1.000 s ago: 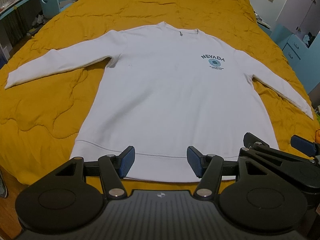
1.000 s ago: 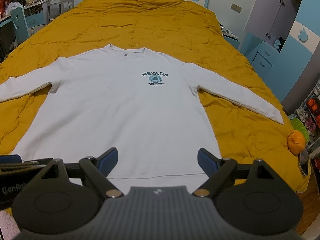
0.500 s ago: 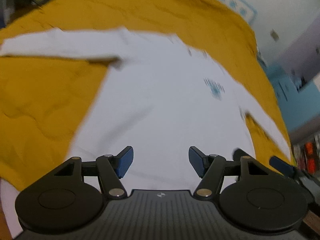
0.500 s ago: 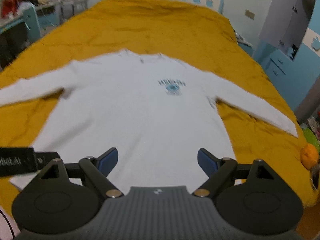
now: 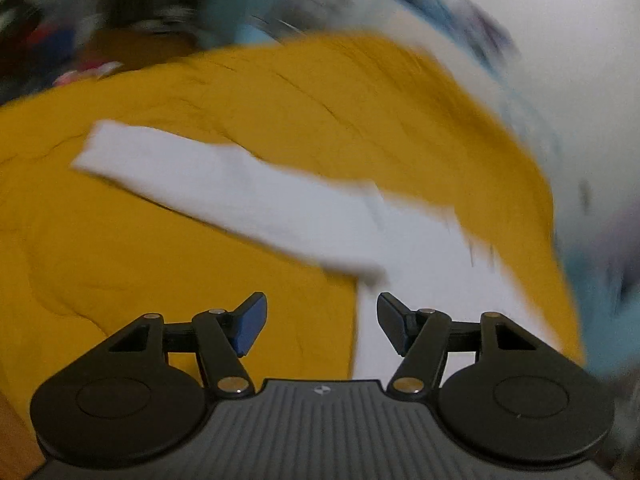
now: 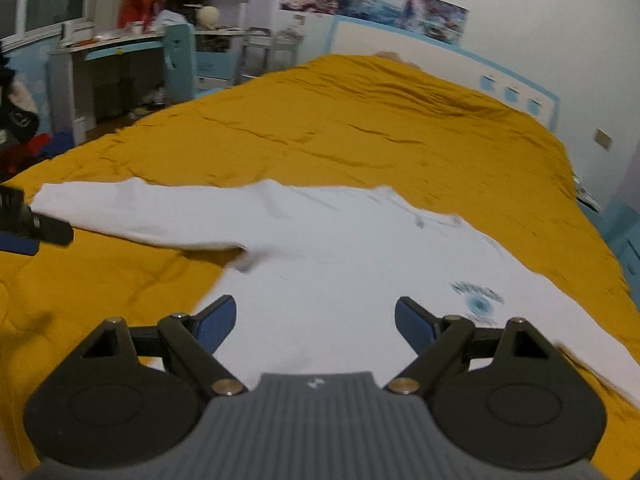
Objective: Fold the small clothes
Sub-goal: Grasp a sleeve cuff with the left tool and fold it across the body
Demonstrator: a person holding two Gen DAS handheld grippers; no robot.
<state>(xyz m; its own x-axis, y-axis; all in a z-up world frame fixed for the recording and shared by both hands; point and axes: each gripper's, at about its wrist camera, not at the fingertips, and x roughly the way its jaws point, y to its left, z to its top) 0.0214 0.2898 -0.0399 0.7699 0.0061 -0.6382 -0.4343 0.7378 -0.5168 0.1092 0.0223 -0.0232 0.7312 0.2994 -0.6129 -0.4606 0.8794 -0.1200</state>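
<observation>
The left wrist view is smeared with motion blur, yet the left gripper (image 5: 319,322) shows sharply at the bottom, its blue-padded fingers (image 5: 250,322) spread wide apart with nothing between them. Beyond it a white sweatshirt (image 5: 420,264) lies flat on the mustard-yellow quilt (image 5: 160,264) of the bed, one long sleeve (image 5: 192,172) stretched out toward the upper left. The sweatshirt's side edge runs down between the fingers, and the room behind the bed is too blurred to read.
</observation>
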